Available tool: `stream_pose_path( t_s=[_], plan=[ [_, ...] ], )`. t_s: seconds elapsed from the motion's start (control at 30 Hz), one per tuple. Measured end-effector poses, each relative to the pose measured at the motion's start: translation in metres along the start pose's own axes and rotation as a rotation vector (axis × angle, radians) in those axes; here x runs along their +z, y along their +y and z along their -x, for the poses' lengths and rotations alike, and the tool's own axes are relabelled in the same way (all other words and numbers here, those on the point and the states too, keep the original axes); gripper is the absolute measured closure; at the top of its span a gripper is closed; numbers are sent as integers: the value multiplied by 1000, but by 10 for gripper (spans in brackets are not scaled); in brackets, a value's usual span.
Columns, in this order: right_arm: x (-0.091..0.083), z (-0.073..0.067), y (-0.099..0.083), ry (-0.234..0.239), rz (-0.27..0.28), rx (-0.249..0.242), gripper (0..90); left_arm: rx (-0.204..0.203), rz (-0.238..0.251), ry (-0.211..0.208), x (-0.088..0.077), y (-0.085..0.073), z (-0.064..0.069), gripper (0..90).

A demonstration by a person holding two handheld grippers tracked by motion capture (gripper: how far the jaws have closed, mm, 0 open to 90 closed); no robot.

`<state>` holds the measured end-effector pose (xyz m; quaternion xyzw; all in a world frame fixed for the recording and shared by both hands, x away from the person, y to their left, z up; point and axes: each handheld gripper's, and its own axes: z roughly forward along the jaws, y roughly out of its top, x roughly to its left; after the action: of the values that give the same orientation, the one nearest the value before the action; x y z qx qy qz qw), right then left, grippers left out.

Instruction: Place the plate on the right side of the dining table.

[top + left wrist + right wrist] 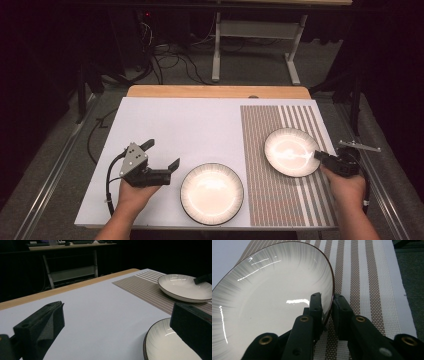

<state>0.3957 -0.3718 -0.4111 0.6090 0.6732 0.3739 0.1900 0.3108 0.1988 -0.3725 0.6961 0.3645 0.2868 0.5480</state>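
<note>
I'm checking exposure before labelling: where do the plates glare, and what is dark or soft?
High view: the far plate on the striped mat blows out white, and the room behind goes black. Right gripper view: thin streaks of glare on that plate. Left gripper view: the near jaws are soft; the near plate is dim.

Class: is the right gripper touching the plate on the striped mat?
Touching: in the right gripper view, the right gripper has one jaw on each side of the plate rim, clamping it.

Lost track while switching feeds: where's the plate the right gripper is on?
In the high view, that plate sits on the striped mat at the table's right, with the right gripper at its near-right rim.
</note>
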Motion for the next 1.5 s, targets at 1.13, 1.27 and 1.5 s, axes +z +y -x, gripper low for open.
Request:
stream_pose_path(
  t_s=[1.13, 1.27, 1.5],
  plan=[
    [-46, -81, 2, 192, 259, -270, 212, -35, -8, -23, -2, 0, -2, 0],
    [-51, -105, -1, 249, 292, -321, 144, -35, -10, -26, -3, 0, -2, 0],
    [-54, -147, -7, 317, 319, -378, 7, -35, -10, -28, -7, 0, -2, 0]
  ],
)
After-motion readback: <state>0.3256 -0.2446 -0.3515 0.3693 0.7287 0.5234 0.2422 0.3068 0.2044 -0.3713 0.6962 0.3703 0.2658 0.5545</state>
